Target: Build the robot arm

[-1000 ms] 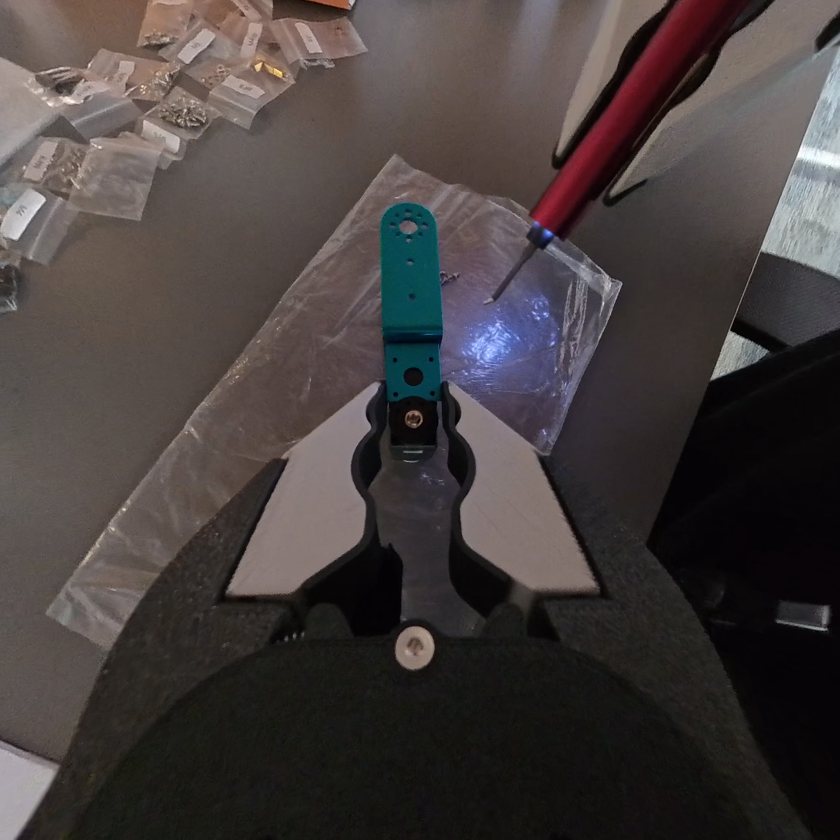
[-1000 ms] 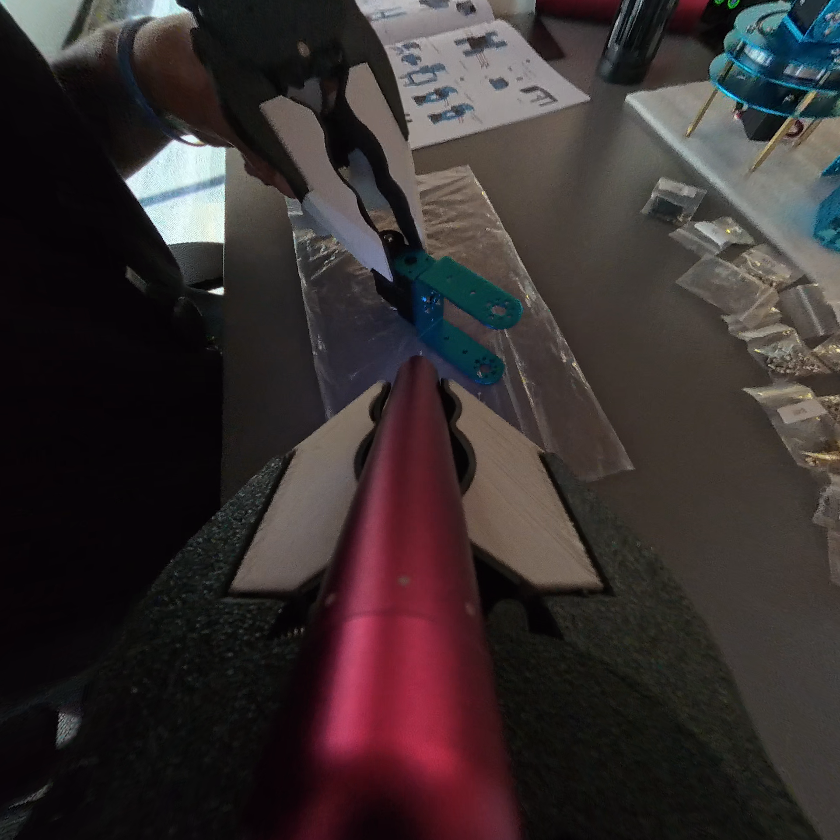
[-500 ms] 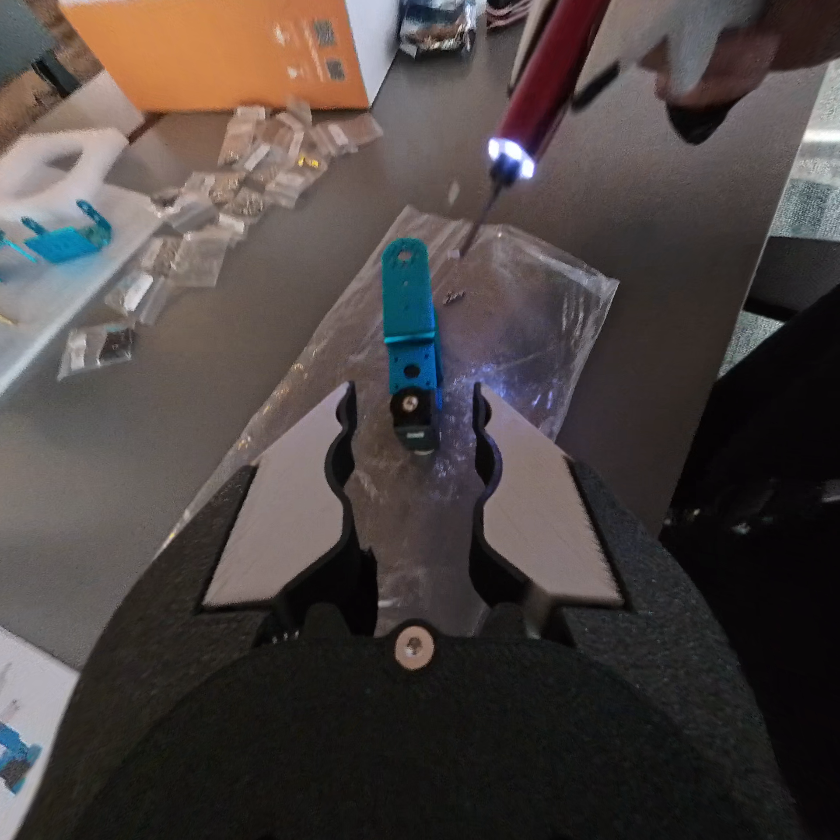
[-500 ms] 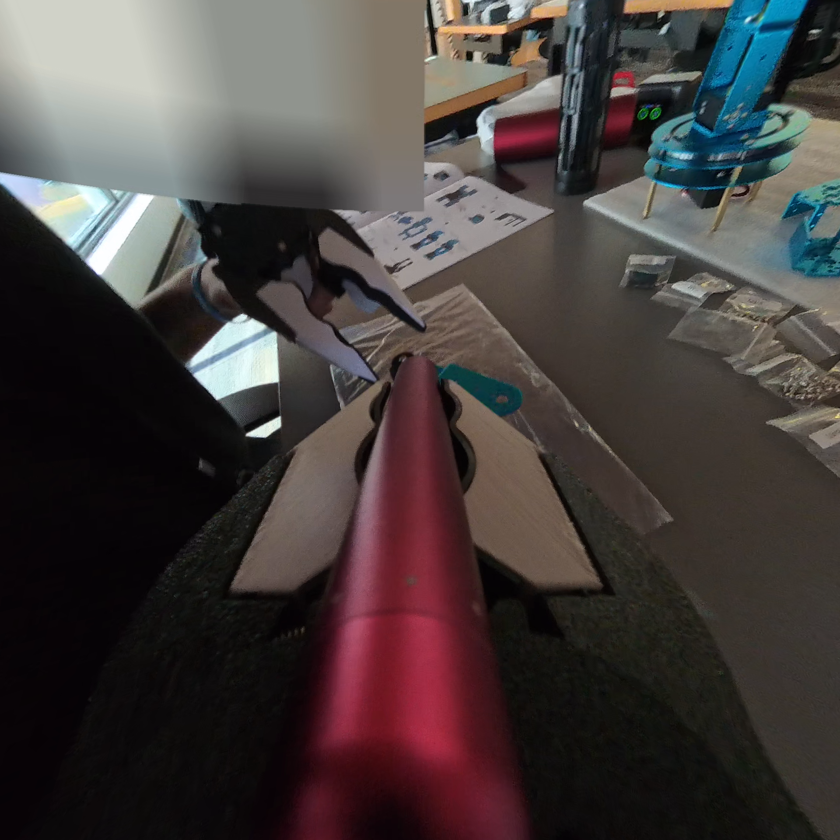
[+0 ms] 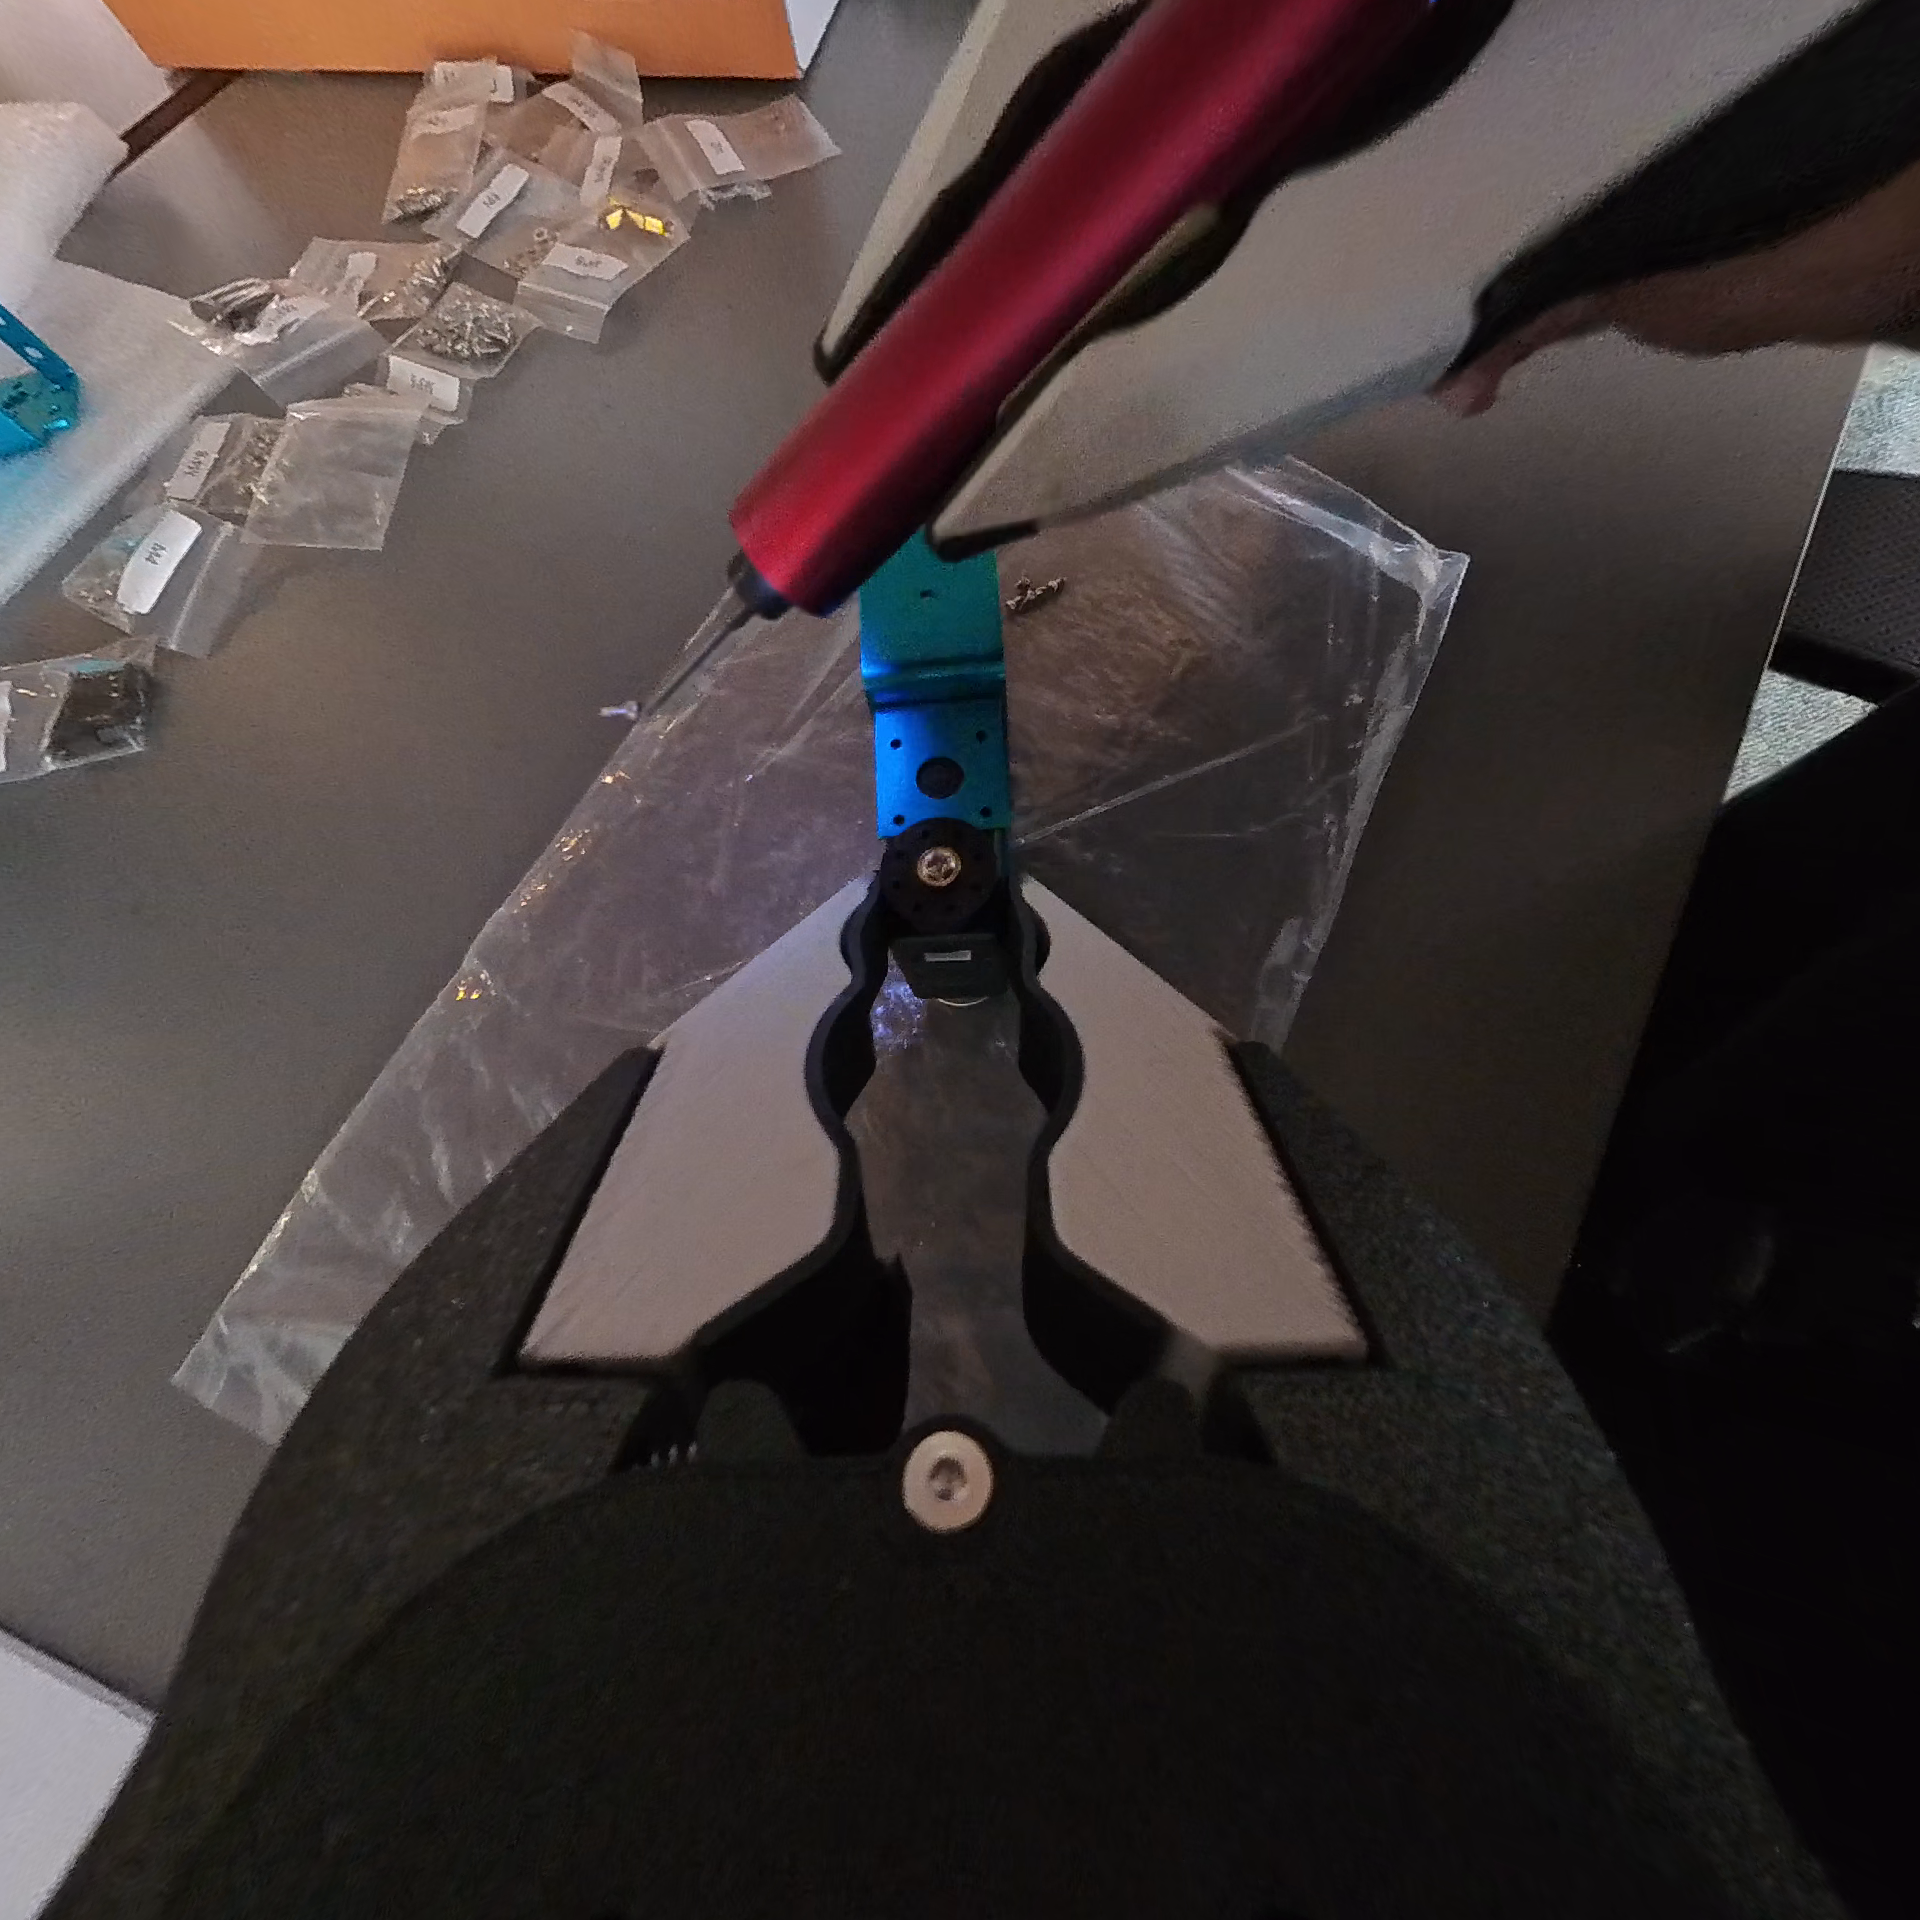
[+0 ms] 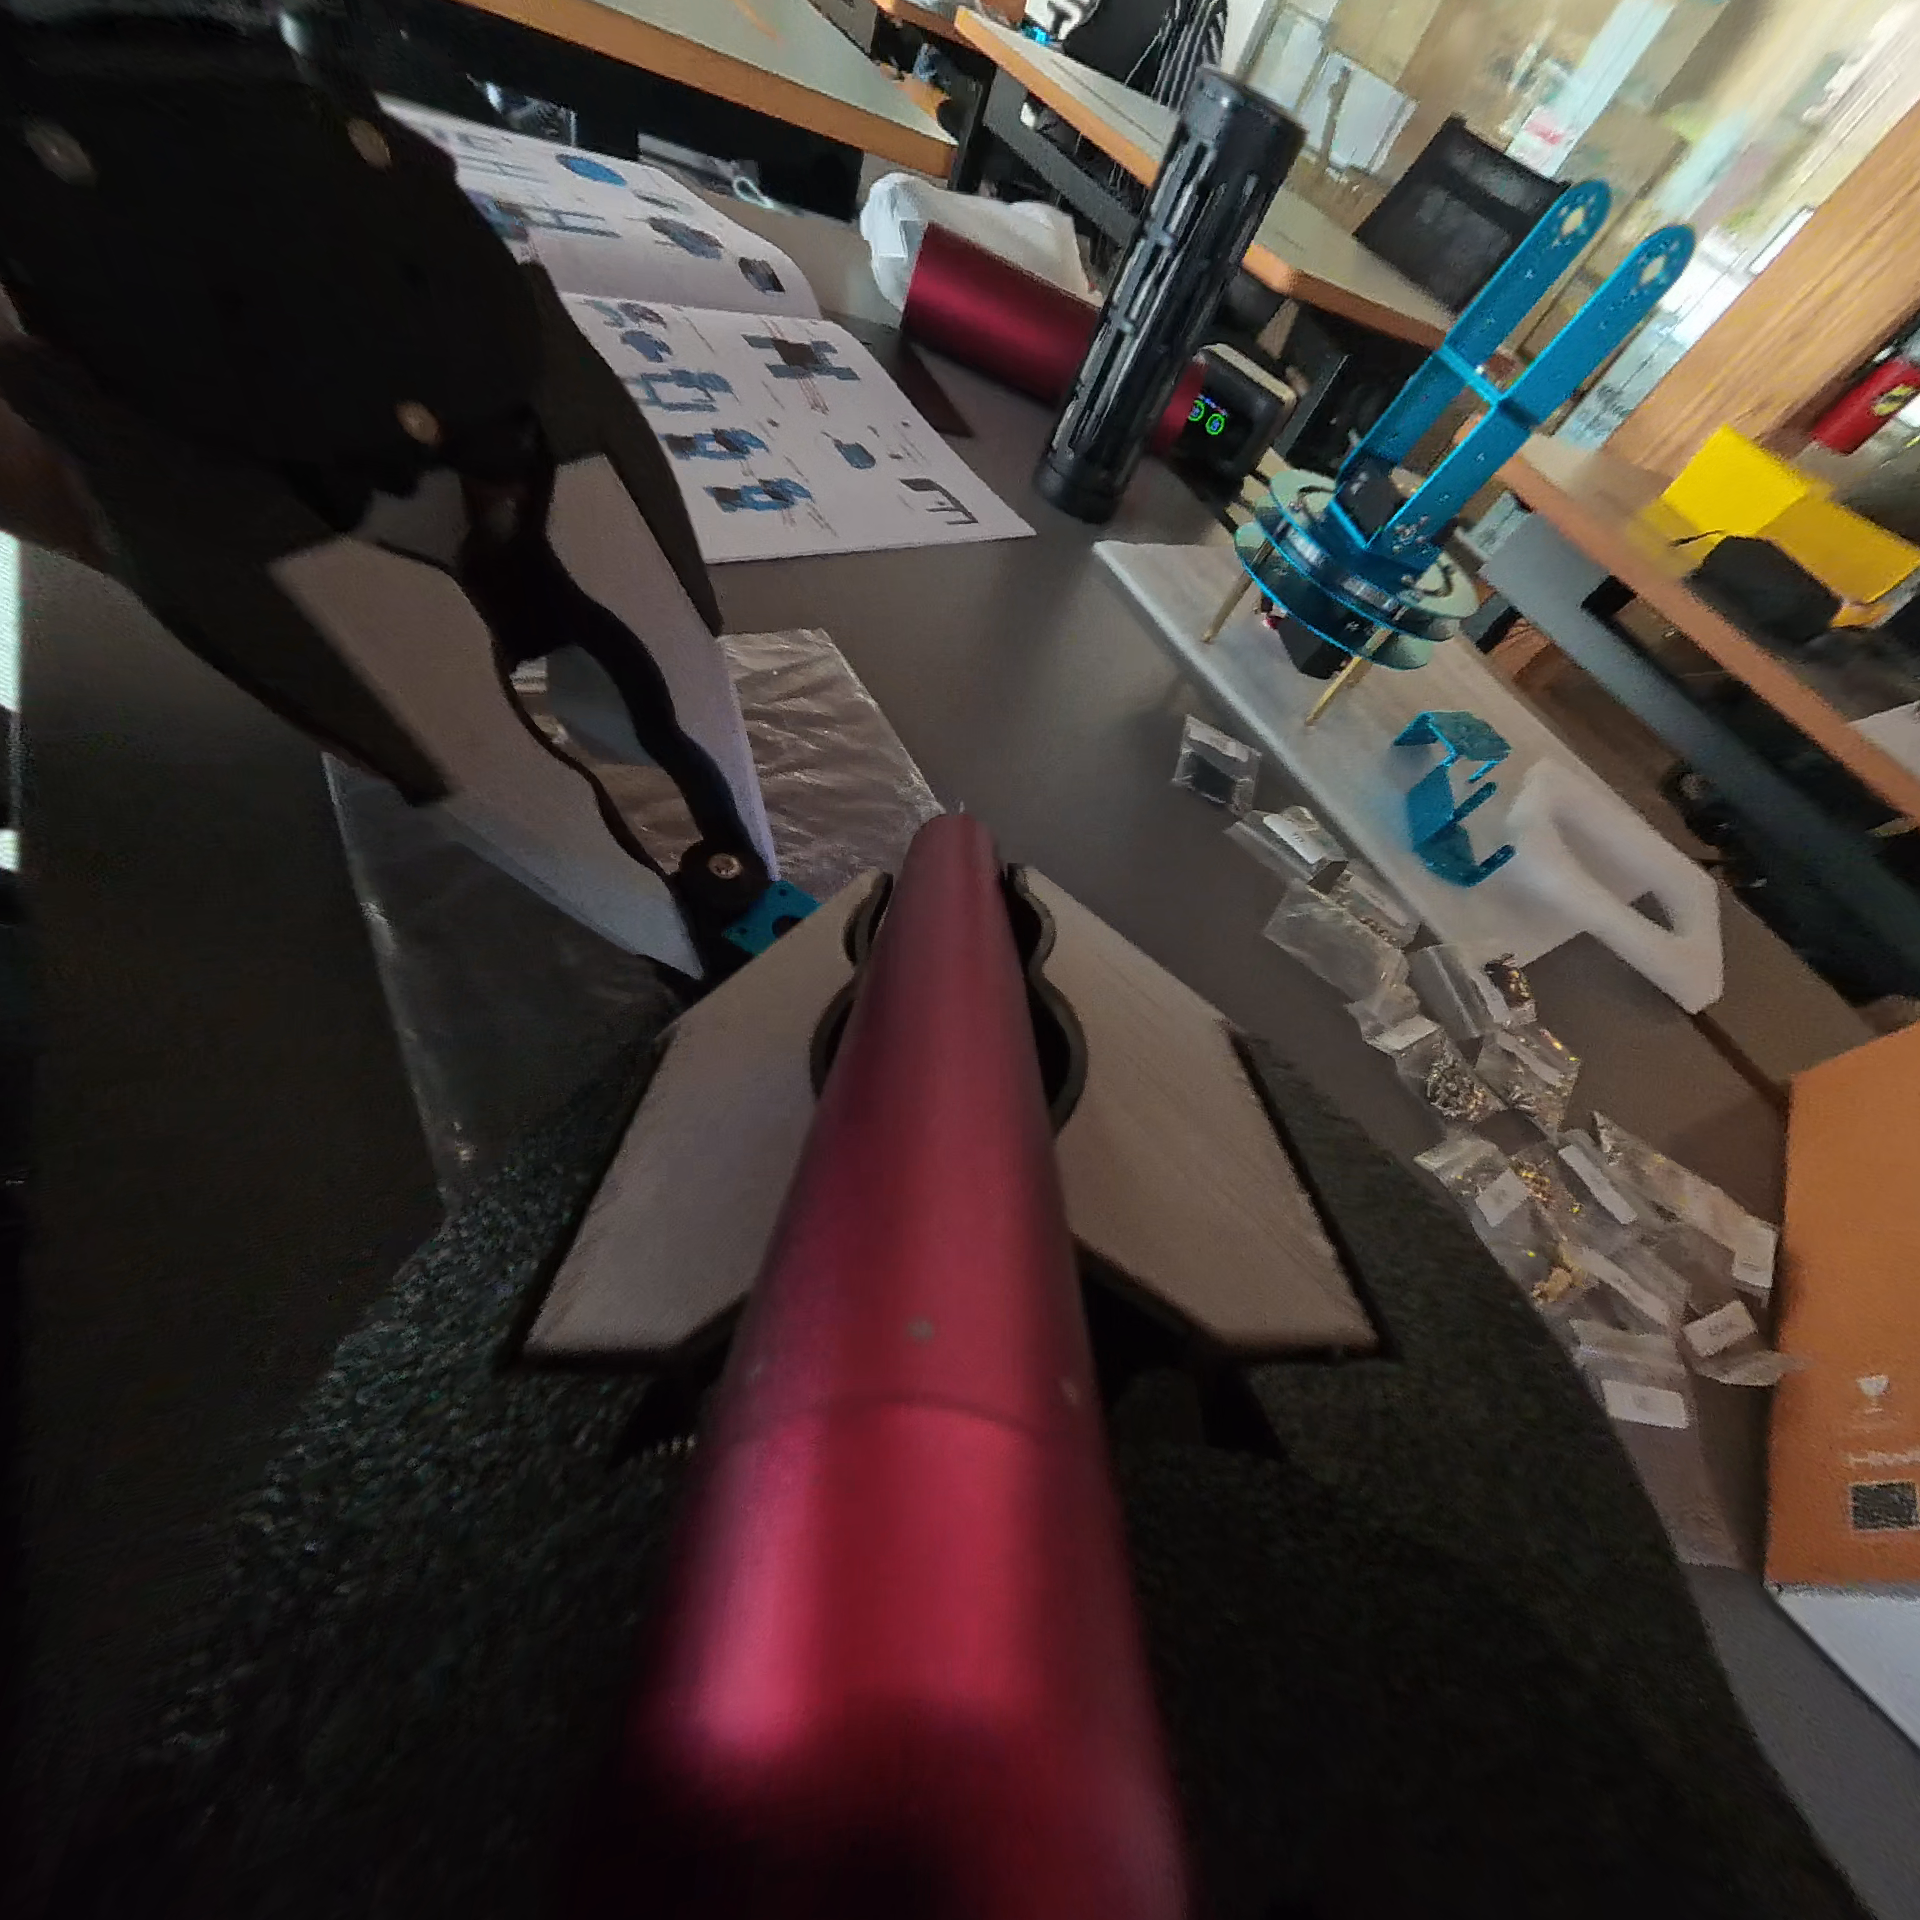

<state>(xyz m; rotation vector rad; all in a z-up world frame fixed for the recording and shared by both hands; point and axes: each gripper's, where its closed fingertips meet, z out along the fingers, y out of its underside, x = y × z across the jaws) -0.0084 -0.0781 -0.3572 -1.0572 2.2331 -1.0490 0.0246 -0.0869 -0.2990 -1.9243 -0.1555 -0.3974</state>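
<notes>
In the left wrist view my left gripper [image 5: 943, 914] is shut on a black servo [image 5: 943, 940] that carries a blue metal bracket [image 5: 935, 748], held over a clear plastic bag [image 5: 1195, 727] on the grey table. My right gripper [image 6: 945, 894] is shut on a red electric screwdriver [image 6: 935, 1195]. In the left wrist view the screwdriver [image 5: 987, 312] crosses above the bracket's far end, and its thin bit [image 5: 707, 649] points down left of the bracket, near a small screw [image 5: 620, 712]. In the right wrist view the left gripper [image 6: 722, 914] is just left of the screwdriver's nose.
Several small bags of screws [image 5: 468, 301] lie far left by an orange box [image 5: 447, 31]. Loose screws [image 5: 1029, 592] lie on the plastic bag. An open manual [image 6: 748, 416], a black cylinder [image 6: 1164, 312], a blue arm assembly [image 6: 1455, 447] and a blue bracket [image 6: 1449, 790] stand beyond. The table edge [image 5: 1787, 582] runs along the right. My right fingertips sit around 7 centimetres from my left ones.
My left gripper, open half a second ago, has shut on the servo again. The screwdriver has swung across to the bracket's left, and its light no longer shows.
</notes>
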